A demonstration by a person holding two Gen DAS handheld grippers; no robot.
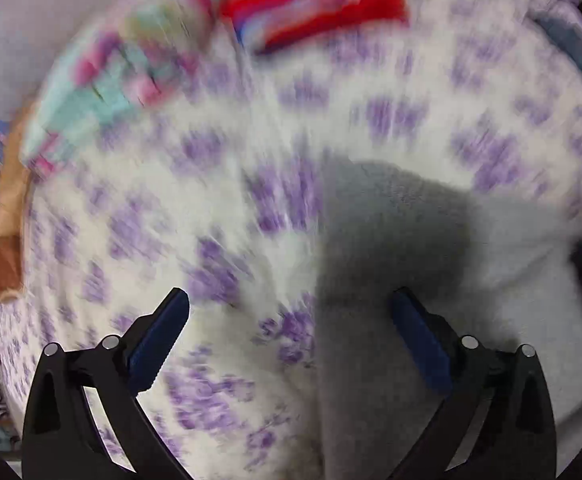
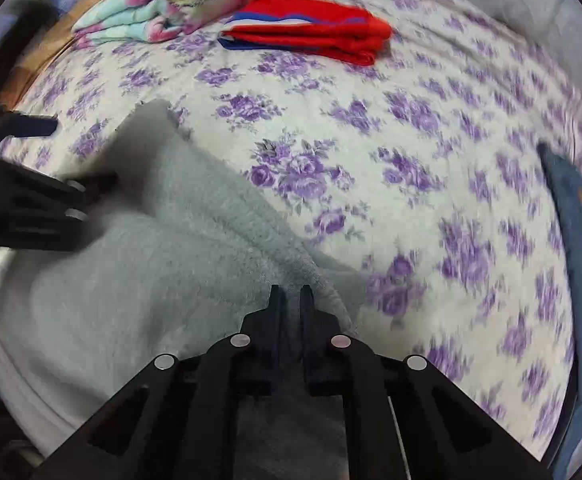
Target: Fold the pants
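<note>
The grey pants [image 2: 163,248] are being pinched by the right hand-held gripper [image 2: 291,294] — the left hand-held gripper [image 1: 291,300] is being held agape beside them — a fresh grasp is likely being called for.

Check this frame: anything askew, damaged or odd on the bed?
Nothing damaged or spilled. The grey pants lie rumpled, one end pinched in the shut right gripper; the left gripper is open. The left wrist view is motion-blurred.
</note>
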